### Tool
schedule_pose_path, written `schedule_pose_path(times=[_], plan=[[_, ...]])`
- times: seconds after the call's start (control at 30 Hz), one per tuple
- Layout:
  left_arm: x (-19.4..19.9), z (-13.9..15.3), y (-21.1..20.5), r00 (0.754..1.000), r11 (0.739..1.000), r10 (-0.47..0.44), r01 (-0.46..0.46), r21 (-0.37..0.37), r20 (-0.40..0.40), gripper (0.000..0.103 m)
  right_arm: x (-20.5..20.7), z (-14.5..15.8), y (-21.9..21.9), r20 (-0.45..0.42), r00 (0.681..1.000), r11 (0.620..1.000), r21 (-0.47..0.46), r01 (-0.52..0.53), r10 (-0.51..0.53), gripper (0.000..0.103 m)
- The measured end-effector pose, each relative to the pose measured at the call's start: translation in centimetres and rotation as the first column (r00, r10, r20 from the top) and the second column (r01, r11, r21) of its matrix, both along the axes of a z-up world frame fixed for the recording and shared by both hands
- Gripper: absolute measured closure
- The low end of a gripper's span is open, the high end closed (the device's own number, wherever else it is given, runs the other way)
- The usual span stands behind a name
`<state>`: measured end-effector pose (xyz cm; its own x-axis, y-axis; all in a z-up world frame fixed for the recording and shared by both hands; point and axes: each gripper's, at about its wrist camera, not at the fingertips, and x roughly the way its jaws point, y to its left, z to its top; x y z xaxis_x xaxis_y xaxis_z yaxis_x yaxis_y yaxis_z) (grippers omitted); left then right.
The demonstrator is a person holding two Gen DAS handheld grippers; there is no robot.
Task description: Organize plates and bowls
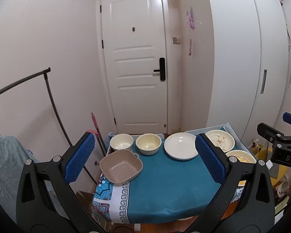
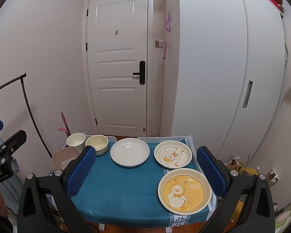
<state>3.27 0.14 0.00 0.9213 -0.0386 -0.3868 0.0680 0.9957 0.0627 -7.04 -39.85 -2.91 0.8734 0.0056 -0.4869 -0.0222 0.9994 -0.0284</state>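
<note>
On the blue-clothed table [image 1: 164, 184] stand a tan square bowl [image 1: 121, 167] at the left, a white bowl [image 1: 121, 142] and a cream bowl [image 1: 148, 143] at the back, a plain white plate [image 1: 181, 145], a white duck plate [image 2: 172, 154] and a yellow duck plate [image 2: 184, 191] at the right. My left gripper [image 1: 145, 159] is open and empty, held above the table's front. My right gripper [image 2: 146, 171] is open and empty, also above the front; the yellow duck plate lies just inside its right finger.
A white door [image 1: 135, 58] and a white wardrobe [image 2: 232, 68] stand behind the table. A black clothes rack [image 1: 48, 106] is at the left. Two white trays [image 2: 164, 138] lie under the cloth's far edge. Bags and clutter lie on the floor at the right [image 2: 242, 167].
</note>
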Motion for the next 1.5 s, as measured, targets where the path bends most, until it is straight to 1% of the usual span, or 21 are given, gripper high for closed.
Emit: schedule_pose_path(times=[0.17,0.7,0.97,1.5], plan=[[0.3,0.2,0.3,1.0,1.0,0.012,-0.012,-0.005,0.002,0.0,0.3,0.1,0.0,0.001,1.0,1.0,0.001,-0.006,0.006,0.0],[0.8,0.2,0.5,1.0,1.0,0.007,-0.007,-0.014,0.0,0.0,1.2,0.0,0.4,-0.012,1.0,1.0,-0.006,-0.005,0.005,0.0],[1.1,0.4,0.4,1.0,1.0,0.001,-0.001,-0.007,0.001,0.0,1.3,0.2,0.4,-0.007,1.0,1.0,-0.003,-0.005,0.005,0.0],[1.2,0.8,0.7,1.0,1.0,0.002,-0.002,-0.014,0.005,0.0,1.3,0.5,0.7,-0.004,1.0,1.0,-0.007,-0.002,0.002,0.0]])
